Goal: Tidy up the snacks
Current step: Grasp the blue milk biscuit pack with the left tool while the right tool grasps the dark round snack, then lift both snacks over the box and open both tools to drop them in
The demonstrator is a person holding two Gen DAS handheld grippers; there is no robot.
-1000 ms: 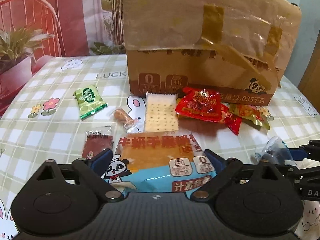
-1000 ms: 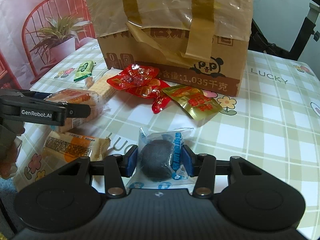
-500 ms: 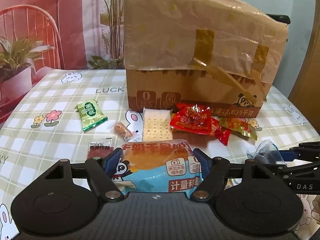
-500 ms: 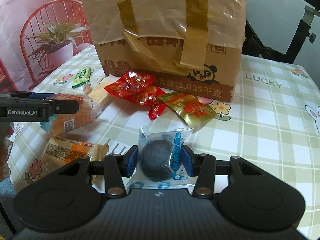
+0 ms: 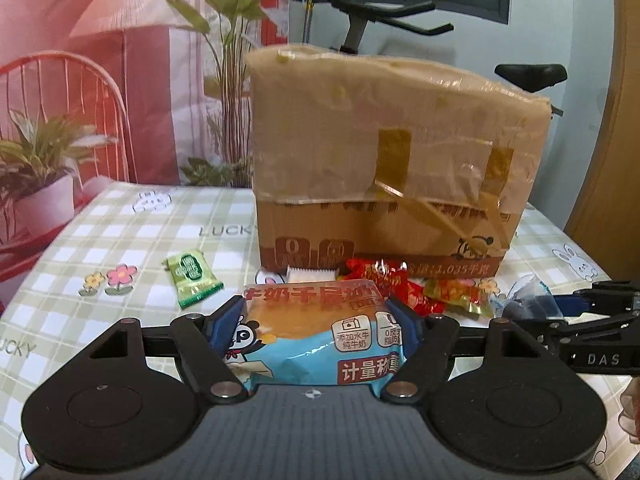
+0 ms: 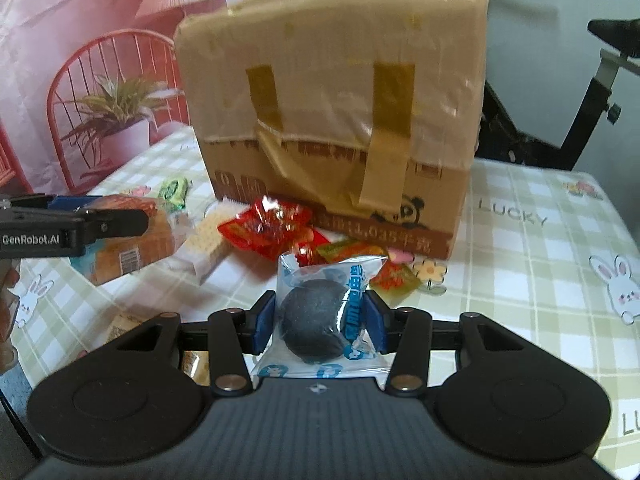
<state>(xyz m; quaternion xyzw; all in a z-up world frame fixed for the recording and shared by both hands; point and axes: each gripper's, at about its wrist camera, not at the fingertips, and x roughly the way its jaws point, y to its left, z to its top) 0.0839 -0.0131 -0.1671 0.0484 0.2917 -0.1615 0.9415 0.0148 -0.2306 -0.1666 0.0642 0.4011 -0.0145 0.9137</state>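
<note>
Before the taped brown cardboard box [image 5: 384, 168], which stands toward the far side of the checked, rabbit-printed bench [image 6: 552, 264], both tongs carry a snack. Left tongs [image 5: 316, 320]: blue pads clamped on the two sides of a blue-and-orange wrapped cake packet with a panda print [image 5: 316, 336], held clear of the bench on the near side of the box. Right tongs [image 6: 320, 322]: pads pressed against a clear pouch holding a round dark bun [image 6: 316, 320], likewise lifted, in front of the box's right half.

Loose snacks lying at the foot of the box: a crinkled red foil packet [image 6: 268, 228], a yellow-and-red sachet [image 5: 456, 294] beside it, a pale cracker pack [image 6: 208, 246] touching the red packet's left edge, and a small green sweet wrapper [image 5: 192, 278] well to the left of the box.

Step in hand, as judged: transport of two picked items toward the box, which appears to be the collecting container. Its top cannot be seen from either view, so whether it is open is unknown.

Next move, as judged: raise each packet above the box's upper edge, bring it over any opening, and release one at a time so the tongs do not collide. The soft wrappers may slip or crush under pressure.
</note>
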